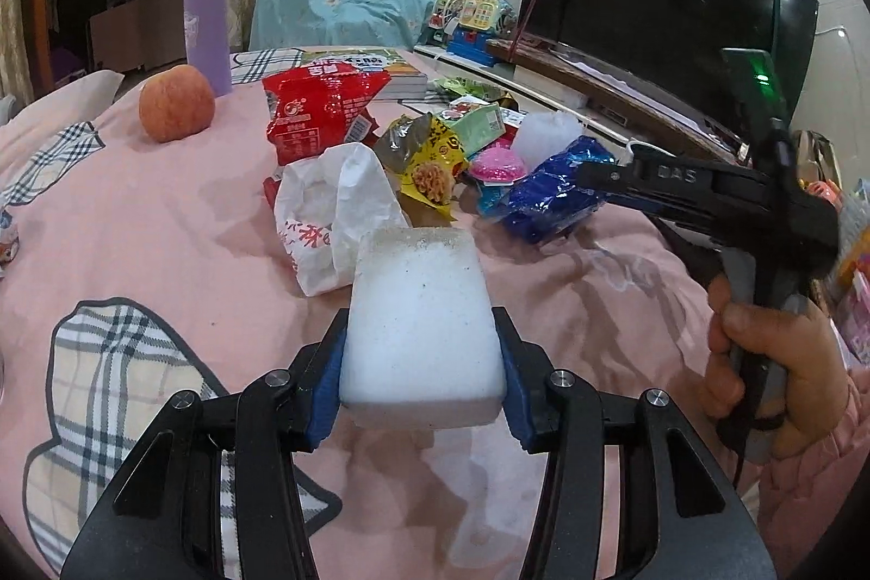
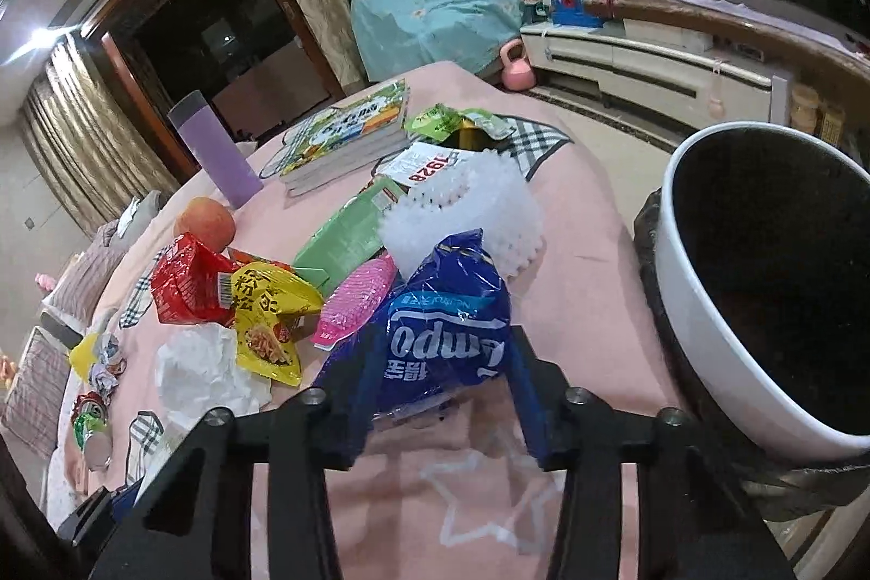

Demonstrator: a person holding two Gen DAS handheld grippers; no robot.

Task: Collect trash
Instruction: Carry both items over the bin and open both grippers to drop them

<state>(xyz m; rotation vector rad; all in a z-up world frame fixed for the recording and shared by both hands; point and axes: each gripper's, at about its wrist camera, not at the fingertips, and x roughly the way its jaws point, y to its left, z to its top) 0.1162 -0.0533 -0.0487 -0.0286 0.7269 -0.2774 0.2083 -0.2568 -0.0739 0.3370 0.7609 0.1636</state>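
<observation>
My left gripper (image 1: 421, 362) is shut on a white foam block (image 1: 418, 308), held just above the pink bedspread (image 1: 163, 226). My right gripper (image 2: 443, 362) has its blue pads against a crumpled blue tissue pack (image 2: 451, 308). In the left wrist view it (image 1: 592, 178) reaches in from the right to that pack (image 1: 549, 194). The trash pile behind holds a red wrapper (image 1: 321, 112), a yellow snack bag (image 1: 429, 161), a white paper bag (image 1: 337, 210), a pink cup (image 1: 497, 167), a green carton (image 2: 342, 237) and white foam netting (image 2: 478, 210).
A white bin with a black liner (image 2: 701, 335) stands close at the right of the bed. An apple (image 1: 176, 110), a purple bottle (image 1: 206, 25) and books (image 2: 348, 139) lie farther back. A crushed can (image 2: 89, 422) and small scraps lie left. A hand (image 1: 772, 362) holds the right gripper.
</observation>
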